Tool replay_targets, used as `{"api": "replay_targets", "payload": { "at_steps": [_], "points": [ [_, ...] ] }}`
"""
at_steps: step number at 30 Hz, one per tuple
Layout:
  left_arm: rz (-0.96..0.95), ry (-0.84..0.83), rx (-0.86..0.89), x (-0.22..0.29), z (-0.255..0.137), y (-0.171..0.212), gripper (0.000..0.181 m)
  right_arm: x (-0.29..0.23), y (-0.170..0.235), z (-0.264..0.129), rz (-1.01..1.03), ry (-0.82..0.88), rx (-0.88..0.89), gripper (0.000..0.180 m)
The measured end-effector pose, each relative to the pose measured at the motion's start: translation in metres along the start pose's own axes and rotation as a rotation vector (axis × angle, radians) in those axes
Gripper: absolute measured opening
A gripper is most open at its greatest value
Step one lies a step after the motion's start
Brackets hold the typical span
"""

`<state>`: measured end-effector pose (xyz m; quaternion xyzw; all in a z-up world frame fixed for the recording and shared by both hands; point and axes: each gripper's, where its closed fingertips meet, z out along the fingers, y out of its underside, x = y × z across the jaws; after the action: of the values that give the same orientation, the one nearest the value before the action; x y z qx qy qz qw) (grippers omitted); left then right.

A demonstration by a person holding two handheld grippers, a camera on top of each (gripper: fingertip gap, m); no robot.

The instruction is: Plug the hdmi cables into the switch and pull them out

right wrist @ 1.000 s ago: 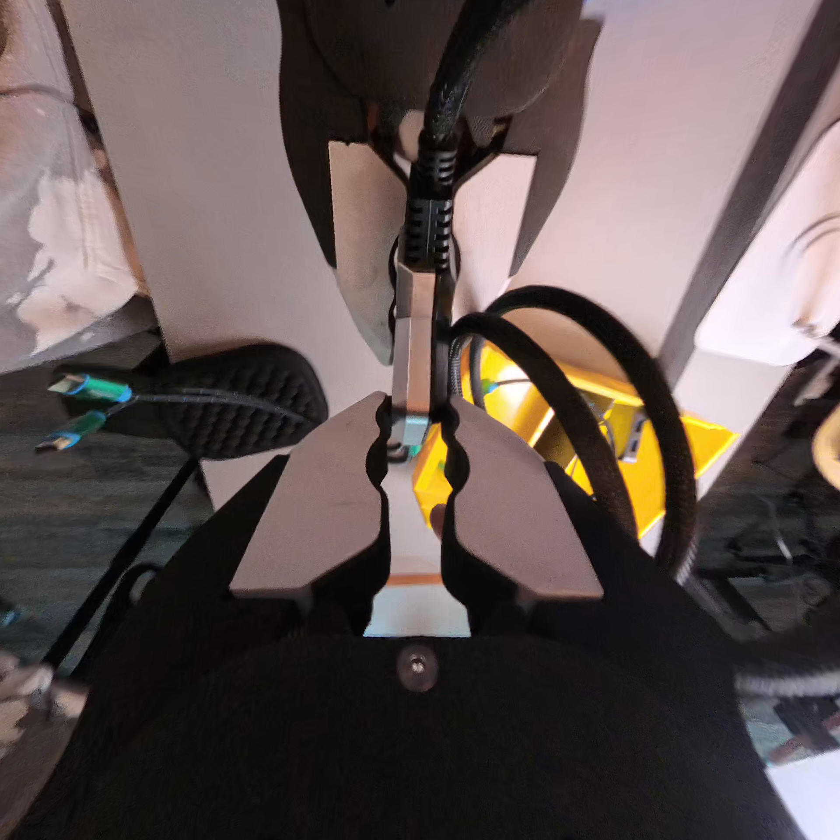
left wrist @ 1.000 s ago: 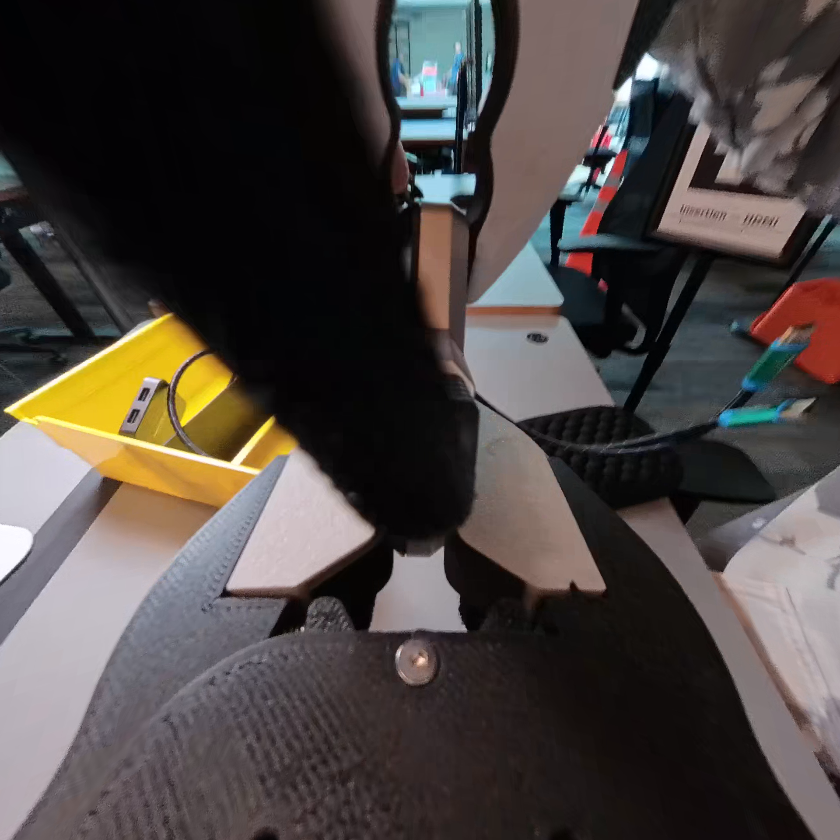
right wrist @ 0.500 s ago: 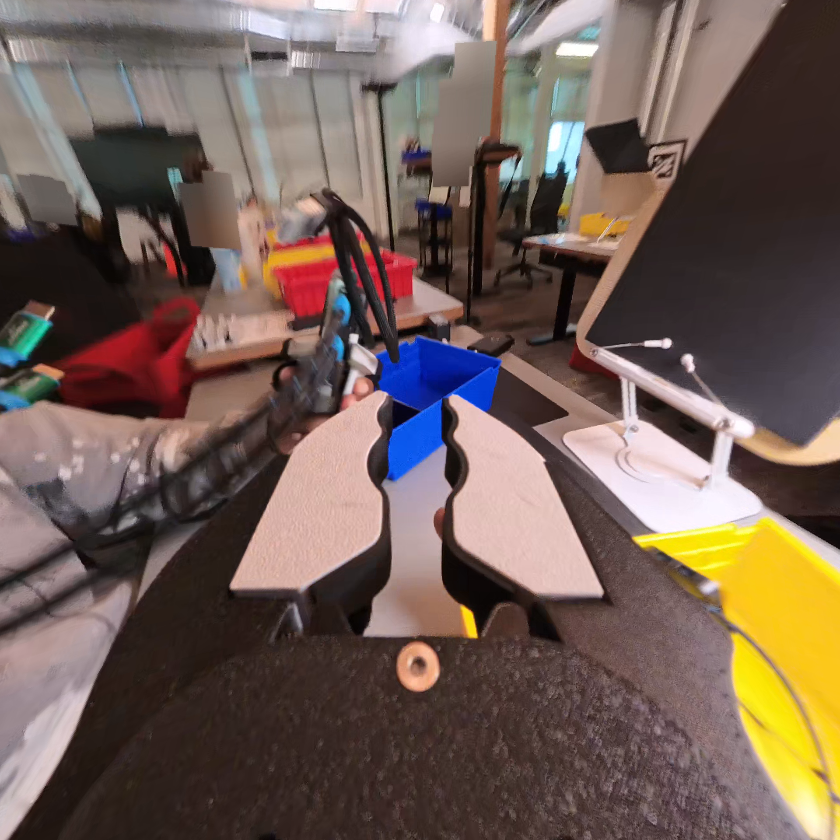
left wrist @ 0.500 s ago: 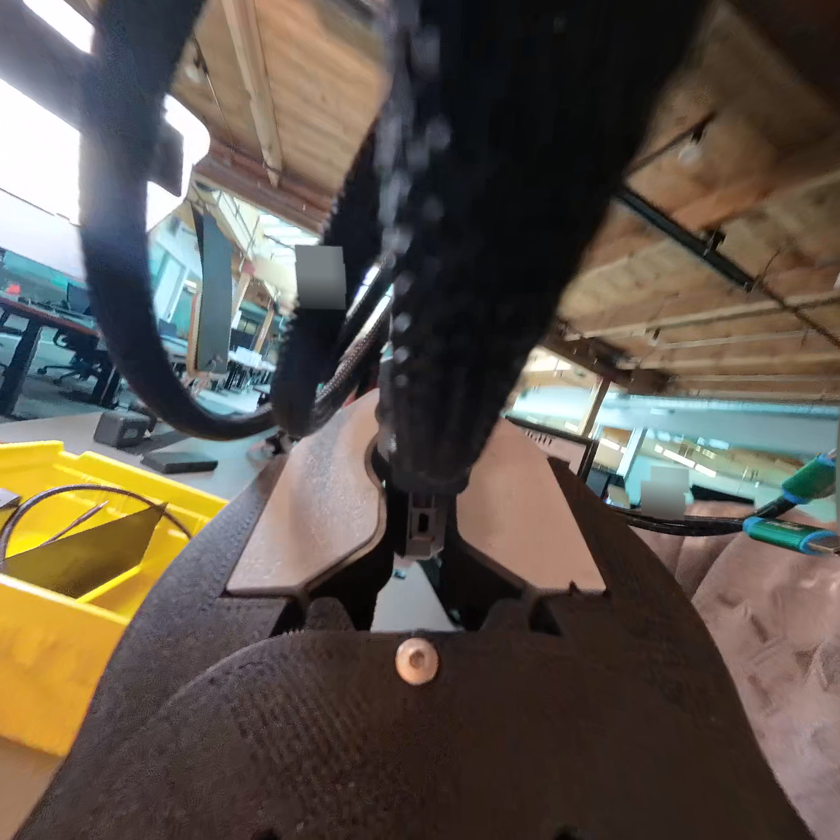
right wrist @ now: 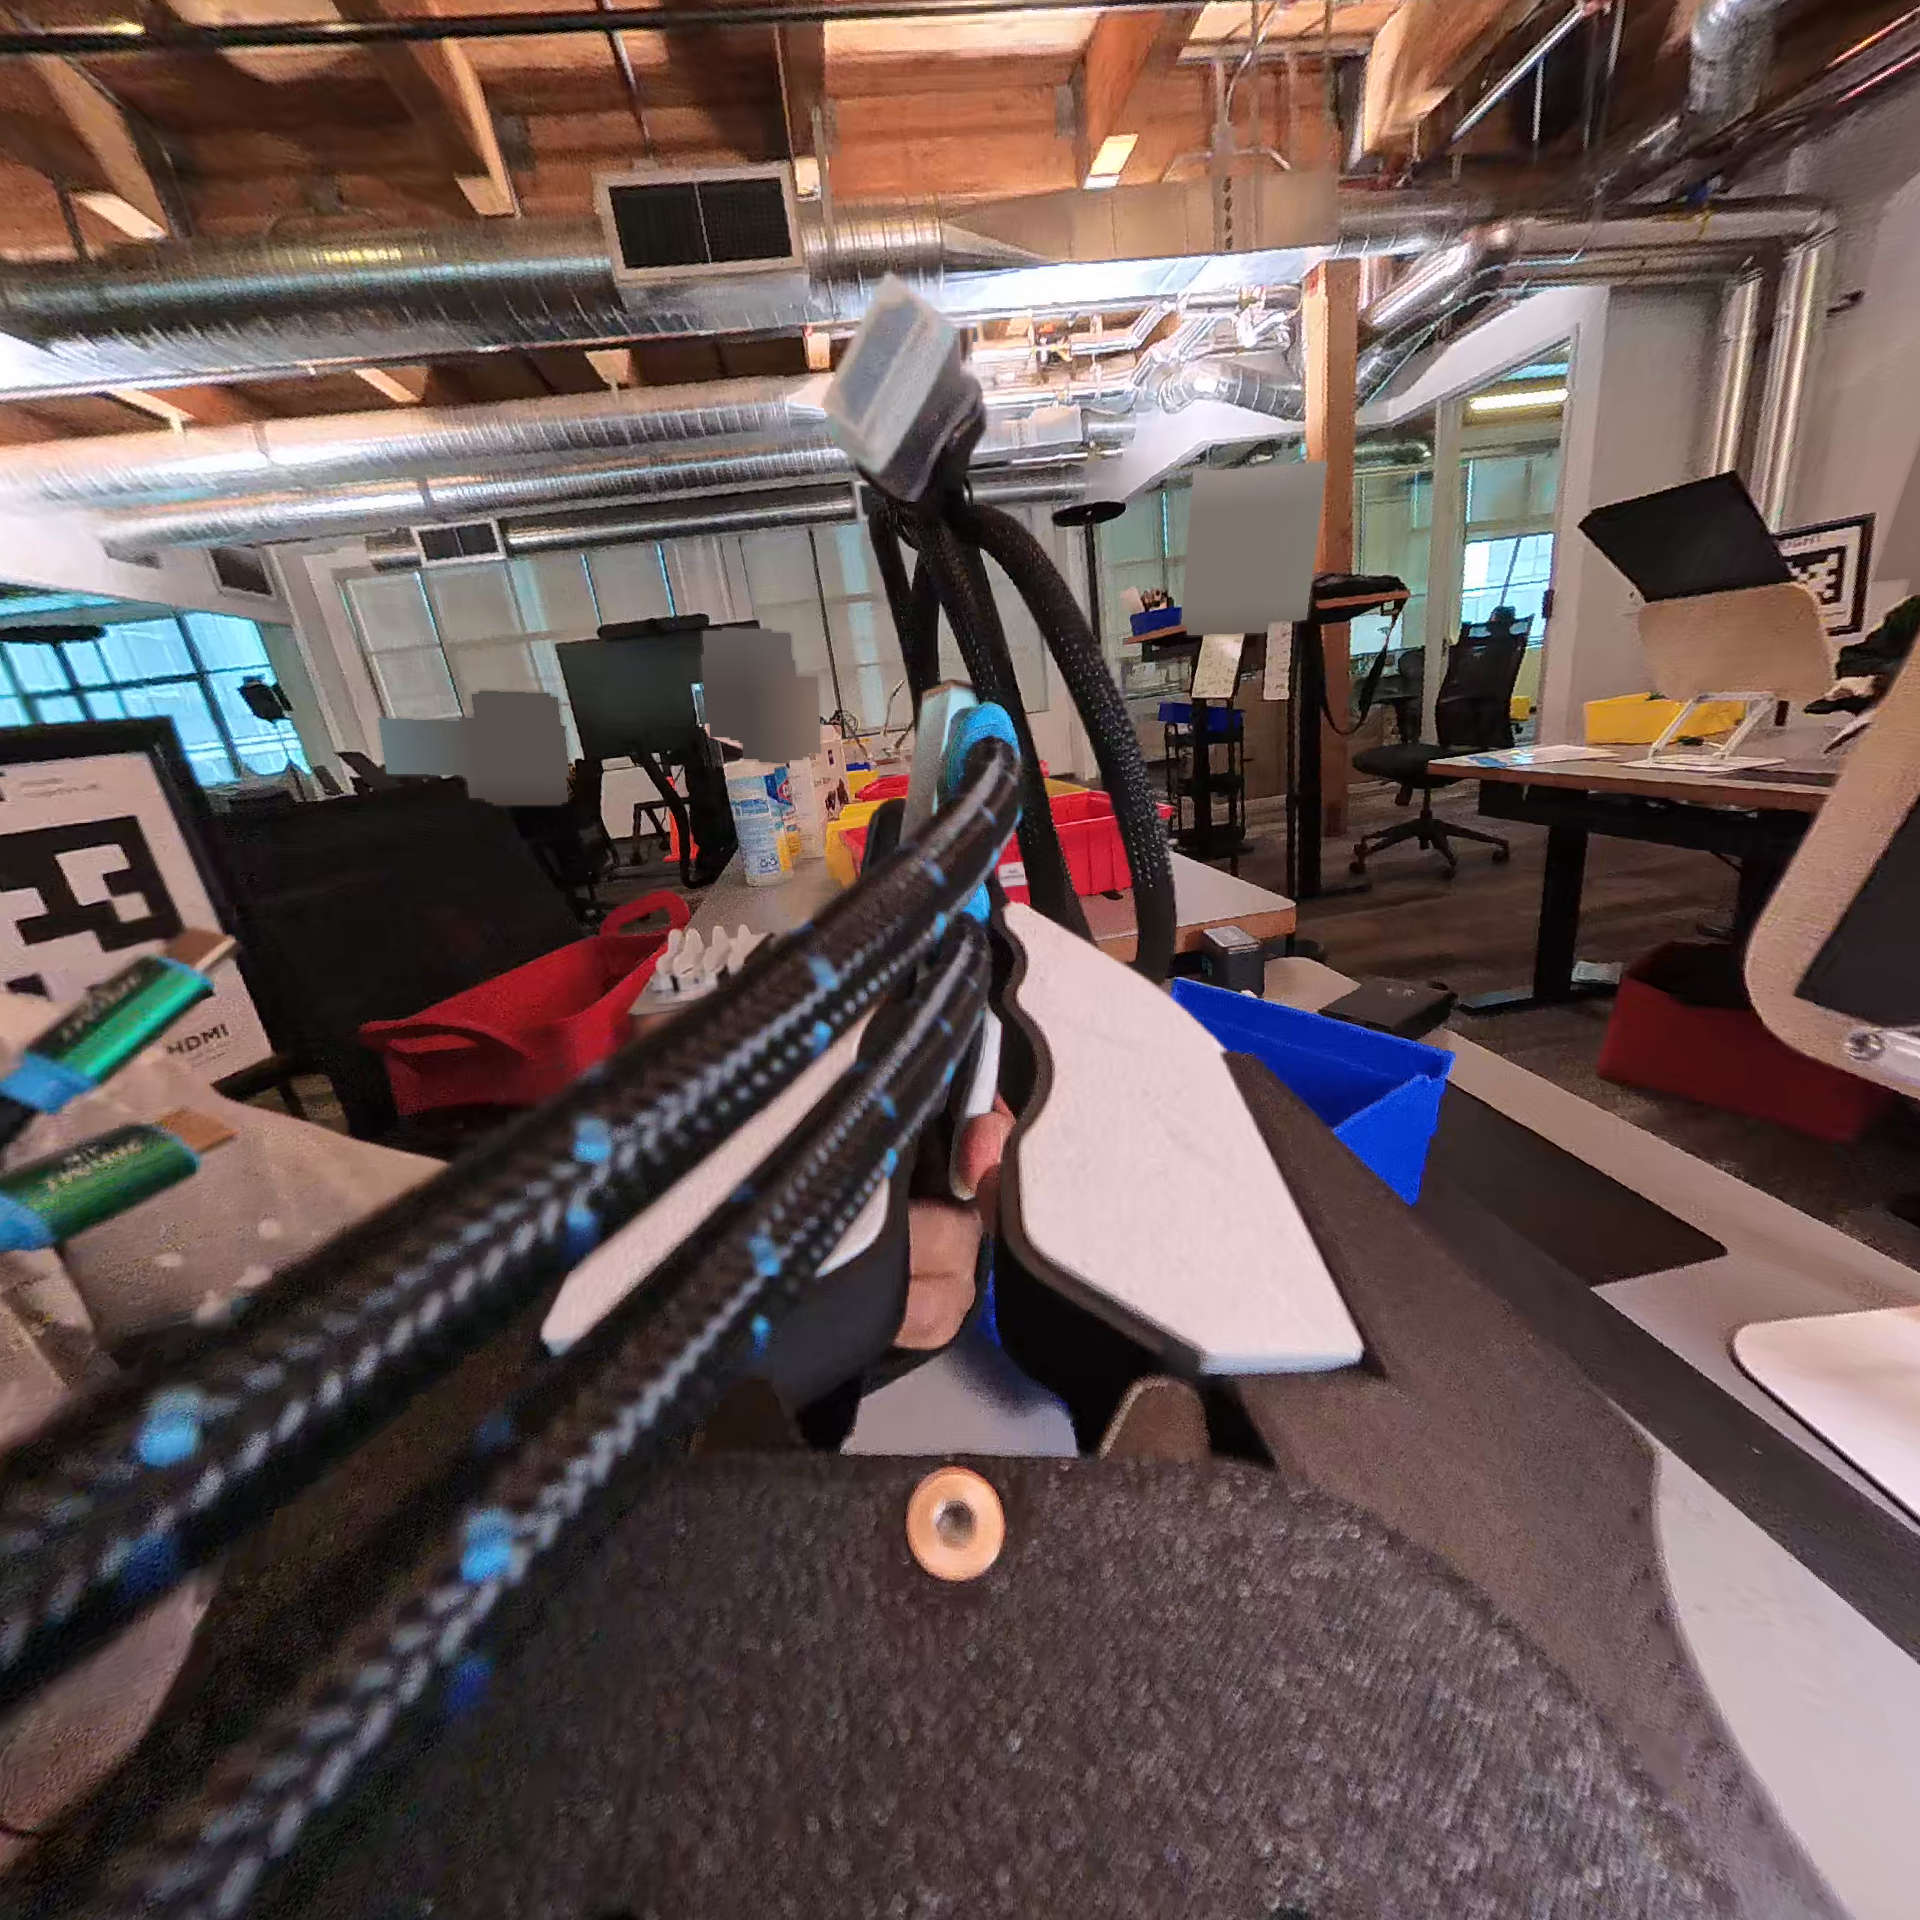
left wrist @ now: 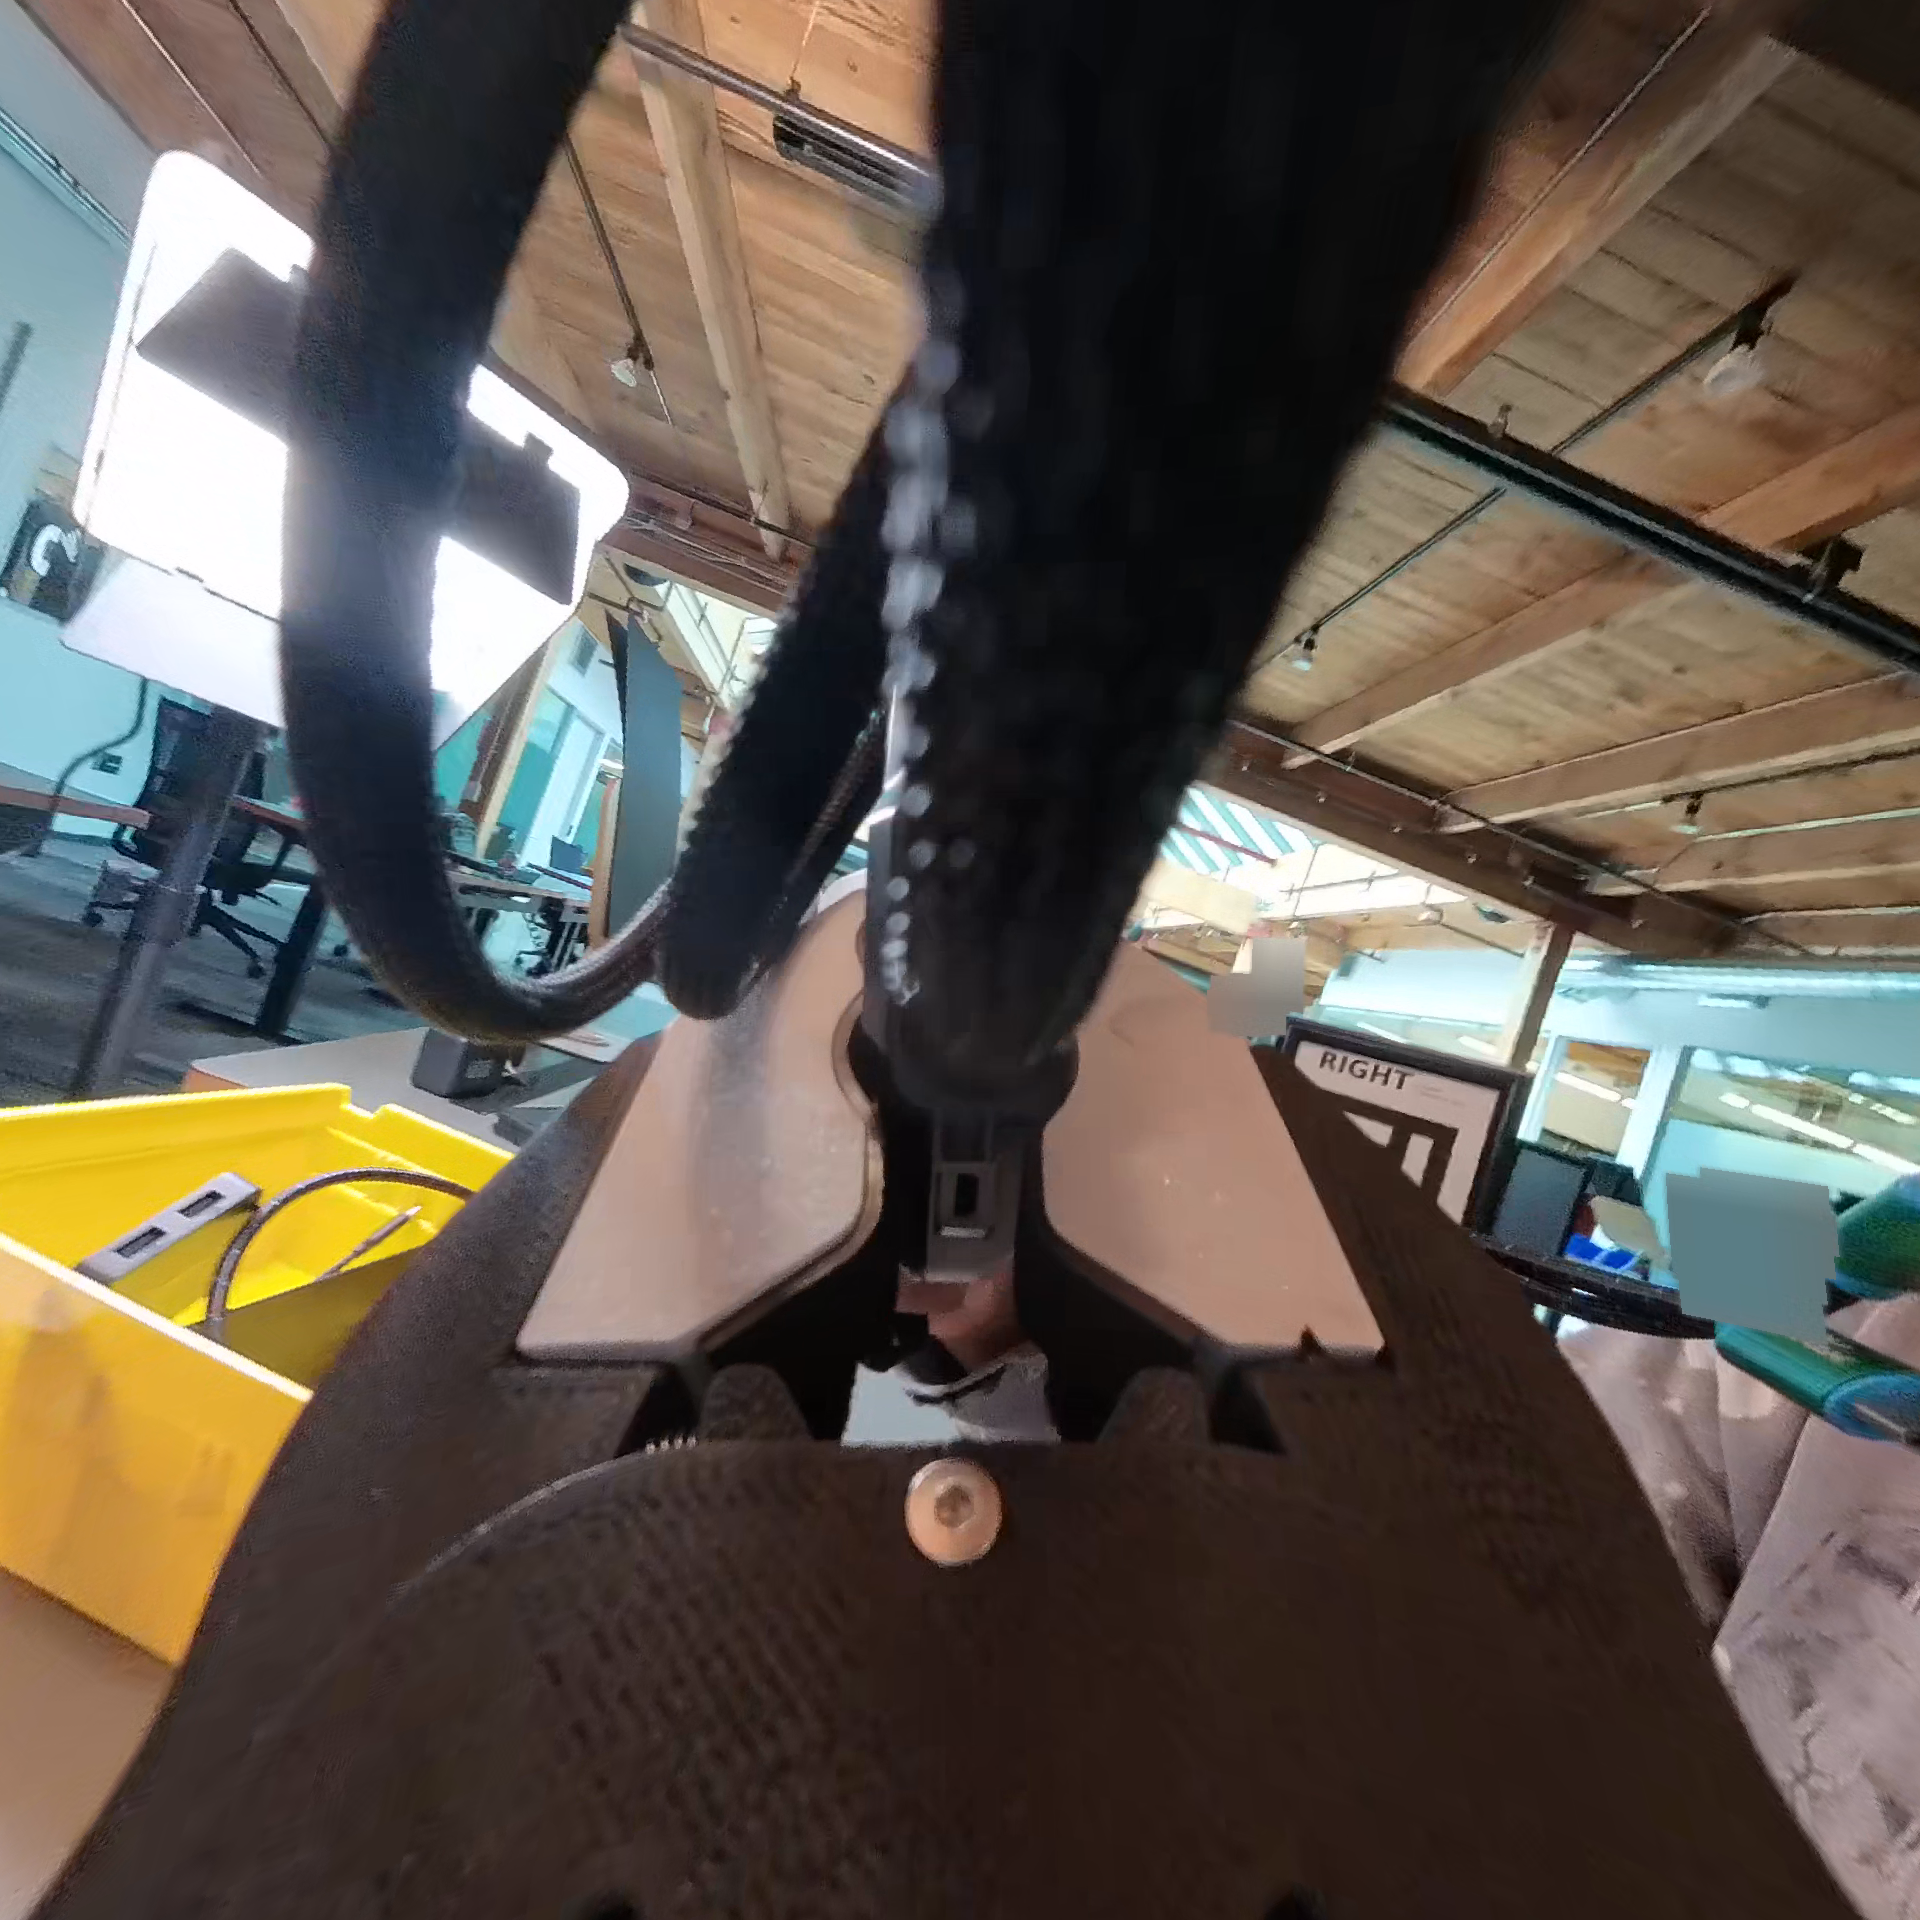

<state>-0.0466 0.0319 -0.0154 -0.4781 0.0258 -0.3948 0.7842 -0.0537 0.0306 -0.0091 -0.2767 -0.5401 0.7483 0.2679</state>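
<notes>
Overhead, open room surrounds the left tongs (left wrist: 961, 1174), clamped on a grey plug (left wrist: 964, 1205) whose black braided cable (left wrist: 1122, 520) rises upward. Right tongs (right wrist: 935, 1091) stand apart, two blue-flecked HDMI cables (right wrist: 644, 1174) lying slantwise across them.

Braided cables (right wrist: 644, 1164) cross the right gripper (right wrist: 940, 1049), blocking its left.

R gripper (right wrist: 987, 1049) let go of switch (left wrist: 971, 1210); braided cables (right wrist: 727, 1101) now cross it.
</notes>
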Motion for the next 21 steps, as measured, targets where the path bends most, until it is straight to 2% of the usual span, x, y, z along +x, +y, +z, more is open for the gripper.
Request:
{"api": "replay_targets", "payload": {
  "at_steps": [6, 11, 16, 21],
  "points": [
    [0.142, -0.053, -0.117, -0.002, -0.002, 0.004, 0.023, 0.001, -0.004, 0.002, 0.040, -0.025, 0.048, 0.011],
    [0.162, -0.067, -0.174, -0.004, -0.001, 0.010, 0.023, 0.001, 0.001, -0.005, 0.046, -0.055, 0.029, 0.011],
    [0.211, -0.071, -0.184, -0.004, -0.004, 0.003, 0.033, 0.001, 0.008, -0.009, 0.062, -0.061, -0.034, 0.013],
    [0.236, -0.051, -0.184, 0.000, -0.005, 0.003, 0.025, -0.001, 0.009, -0.008, 0.081, -0.073, -0.031, 0.012]
  ]
}}
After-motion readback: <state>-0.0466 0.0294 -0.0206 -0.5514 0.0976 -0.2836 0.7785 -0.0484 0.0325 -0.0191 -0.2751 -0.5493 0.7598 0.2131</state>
